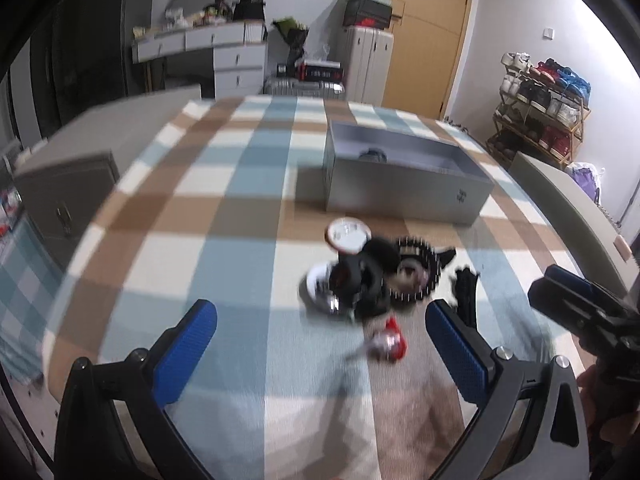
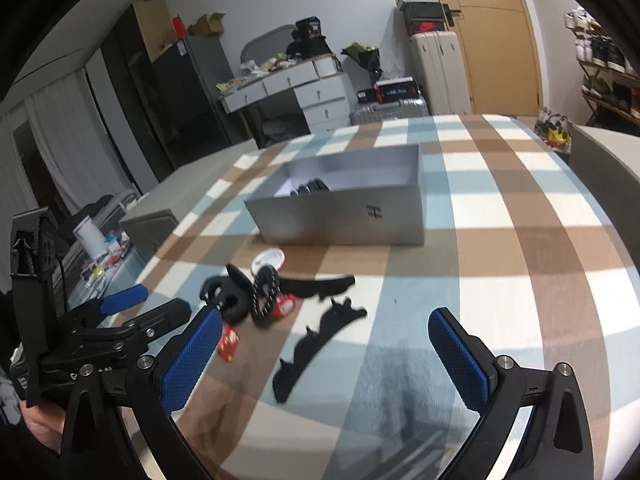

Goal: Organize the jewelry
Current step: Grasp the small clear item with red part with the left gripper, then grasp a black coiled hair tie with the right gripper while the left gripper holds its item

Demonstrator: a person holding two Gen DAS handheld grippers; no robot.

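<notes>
On the checked cloth of the surface (image 2: 500,208), just in front of the open grey box (image 2: 344,216), a small heap of jewelry (image 1: 372,276) is seen: dark rings and bands, a beaded black bracelet (image 2: 266,296), a round white disc (image 2: 269,259) and small red pieces (image 2: 229,344). A long black scalloped piece (image 2: 316,344) lies a little apart on the side of the right gripper (image 2: 325,356). The heap is blurred in the left wrist view, so single items are hard to tell apart. Something dark lies inside the box, largely hidden by its wall. The jaws of the left gripper (image 1: 320,356) are spread wide with nothing between them; those of the right gripper are likewise released and empty. Both hover short of the heap. Only part of a hand (image 2: 40,420) is seen at the frame edge.
</notes>
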